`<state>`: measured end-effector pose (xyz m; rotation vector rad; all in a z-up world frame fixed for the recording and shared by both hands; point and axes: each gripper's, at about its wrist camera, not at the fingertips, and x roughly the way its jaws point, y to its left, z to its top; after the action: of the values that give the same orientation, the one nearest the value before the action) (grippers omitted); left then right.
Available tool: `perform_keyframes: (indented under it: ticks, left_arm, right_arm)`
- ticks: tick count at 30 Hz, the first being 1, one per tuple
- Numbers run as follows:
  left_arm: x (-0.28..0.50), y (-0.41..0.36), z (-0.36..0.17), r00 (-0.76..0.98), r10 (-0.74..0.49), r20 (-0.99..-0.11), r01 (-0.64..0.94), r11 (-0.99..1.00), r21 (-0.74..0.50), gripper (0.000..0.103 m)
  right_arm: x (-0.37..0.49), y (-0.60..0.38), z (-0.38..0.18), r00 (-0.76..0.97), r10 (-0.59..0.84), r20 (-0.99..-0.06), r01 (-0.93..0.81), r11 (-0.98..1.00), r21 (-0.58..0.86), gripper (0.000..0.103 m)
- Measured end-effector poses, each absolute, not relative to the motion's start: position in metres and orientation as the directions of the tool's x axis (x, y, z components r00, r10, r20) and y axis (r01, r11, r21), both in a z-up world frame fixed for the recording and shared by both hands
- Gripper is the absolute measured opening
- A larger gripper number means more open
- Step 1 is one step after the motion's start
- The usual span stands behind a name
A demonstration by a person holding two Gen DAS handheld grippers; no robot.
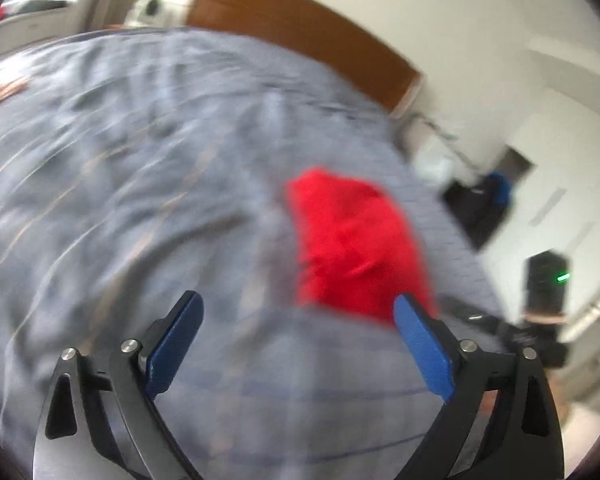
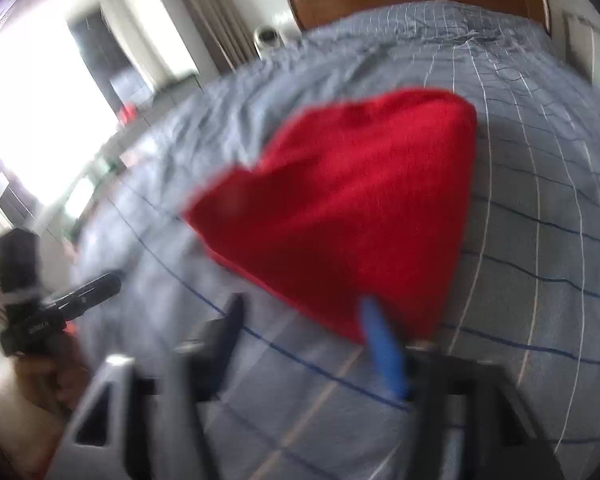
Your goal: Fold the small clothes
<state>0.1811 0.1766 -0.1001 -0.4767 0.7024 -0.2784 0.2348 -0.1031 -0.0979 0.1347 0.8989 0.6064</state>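
Note:
A red garment lies folded in a compact shape on the grey checked bedspread. In the right wrist view the red garment fills the middle, just beyond the fingers. My left gripper is open and empty, hovering above the bed with the garment ahead and to its right. My right gripper is open and empty, close to the garment's near edge. Both views are blurred by motion.
A wooden headboard stands at the far end of the bed. The other gripper shows at the left in the right wrist view. A bright window is on the left. Dark items sit on the floor by the wall.

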Motion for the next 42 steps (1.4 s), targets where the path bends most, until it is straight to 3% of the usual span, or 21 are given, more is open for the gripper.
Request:
perform_keyframes:
  ticks: [2, 4, 6, 9, 12, 16, 17, 18, 19, 21, 23, 27, 30, 32, 33, 34, 36, 37, 38, 40, 42]
  left_arm:
    - [0.211, 0.155, -0.082, 0.704, -0.447, -0.552, 0.158, 0.856, -0.492, 0.097]
    - [0.254, 0.131, -0.077, 0.65, -0.454, -0.609, 0.19, 0.873, -0.448, 0.098]
    - [0.304, 0.109, -0.096, 0.579, -0.364, -0.73, 0.159, 0.928, -0.337, 0.097]
    - [0.34, 0.11, -0.135, 0.516, -0.252, -0.818, 0.069, 0.965, -0.253, 0.093]
    - [0.352, 0.114, -0.159, 0.465, -0.238, -0.853, 0.056, 0.969, -0.24, 0.094]
    - [0.36, 0.115, -0.162, 0.438, -0.344, -0.83, 0.067, 0.934, -0.352, 0.094]
    - [0.36, 0.114, -0.164, 0.428, -0.38, -0.82, 0.068, 0.918, -0.39, 0.09]
    - [0.358, 0.11, -0.166, 0.43, -0.395, -0.812, 0.074, 0.912, -0.404, 0.06]
    - [0.355, 0.105, -0.166, 0.43, -0.402, -0.809, 0.085, 0.91, -0.407, 0.033]
    - [0.348, 0.099, -0.163, 0.462, -0.377, -0.803, 0.084, 0.92, -0.384, 0.025]
    - [0.341, 0.095, -0.151, 0.494, -0.355, -0.793, 0.104, 0.93, -0.352, 0.023]
    - [0.326, 0.101, -0.09, 0.6, -0.375, -0.707, 0.168, 0.923, -0.347, 0.022]
    - [0.319, 0.105, -0.046, 0.655, -0.376, -0.655, 0.206, 0.924, -0.324, 0.026]
    - [0.321, 0.105, -0.044, 0.645, -0.364, -0.672, 0.204, 0.93, -0.307, 0.041]
    - [0.32, 0.106, -0.053, 0.633, -0.332, -0.7, 0.186, 0.942, -0.279, 0.061]
    - [0.318, 0.105, -0.061, 0.627, -0.295, -0.721, 0.165, 0.955, -0.247, 0.074]
    - [0.295, 0.111, -0.079, 0.632, -0.192, -0.751, 0.115, 0.981, -0.155, 0.076]
    - [0.286, 0.111, -0.085, 0.637, -0.158, -0.754, 0.103, 0.987, -0.12, 0.078]
    - [0.27, 0.112, -0.089, 0.649, -0.109, -0.753, 0.082, 0.994, -0.072, 0.081]
    - [0.242, 0.111, -0.092, 0.686, -0.023, -0.727, 0.032, 0.999, -0.002, 0.096]
    - [0.214, 0.104, -0.09, 0.724, 0.061, -0.687, -0.035, 0.998, 0.051, 0.097]
  right_arm:
    - [0.246, -0.124, -0.084, 0.516, 0.544, -0.662, -0.389, 0.837, 0.385, 0.075]
    - [0.266, -0.147, -0.079, 0.539, 0.536, -0.65, -0.313, 0.844, 0.436, 0.075]
    - [0.283, -0.164, -0.08, 0.559, 0.527, -0.64, -0.251, 0.843, 0.476, 0.076]
    - [0.317, -0.178, -0.096, 0.512, 0.556, -0.655, -0.164, 0.812, 0.561, 0.08]
    - [0.341, -0.174, -0.117, 0.463, 0.616, -0.637, -0.132, 0.759, 0.638, 0.08]
    - [0.375, -0.155, -0.153, 0.381, 0.679, -0.628, -0.096, 0.705, 0.703, 0.079]
    - [0.38, -0.143, -0.158, 0.36, 0.663, -0.656, -0.114, 0.729, 0.675, 0.069]
    - [0.38, -0.129, -0.156, 0.365, 0.611, -0.702, -0.154, 0.784, 0.601, 0.057]
    - [0.378, -0.114, -0.151, 0.383, 0.535, -0.753, -0.203, 0.844, 0.496, 0.037]
    - [0.365, -0.078, -0.133, 0.465, 0.375, -0.802, -0.313, 0.917, 0.248, 0.03]
    - [0.346, -0.049, -0.113, 0.551, 0.278, -0.786, -0.385, 0.921, 0.056, 0.026]
    - [0.324, -0.038, -0.059, 0.655, 0.32, -0.684, -0.434, 0.901, 0.006, 0.025]
    - [0.313, -0.042, -0.012, 0.714, 0.376, -0.591, -0.449, 0.893, 0.026, 0.025]
    - [0.319, -0.05, 0.006, 0.719, 0.398, -0.57, -0.445, 0.893, 0.062, 0.026]
    - [0.324, -0.053, 0.006, 0.706, 0.407, -0.579, -0.443, 0.892, 0.088, 0.028]
    - [0.33, -0.058, 0.001, 0.685, 0.412, -0.602, -0.433, 0.894, 0.119, 0.033]
    - [0.334, -0.071, -0.021, 0.642, 0.392, -0.659, -0.393, 0.906, 0.157, 0.058]
    - [0.329, -0.079, -0.034, 0.627, 0.367, -0.687, -0.368, 0.917, 0.154, 0.083]
    - [0.32, -0.088, -0.047, 0.623, 0.338, -0.706, -0.345, 0.928, 0.139, 0.095]
    - [0.297, -0.104, -0.066, 0.63, 0.295, -0.718, -0.32, 0.942, 0.107, 0.095]
    - [0.268, -0.114, -0.081, 0.65, 0.216, -0.729, -0.279, 0.96, 0.035, 0.095]
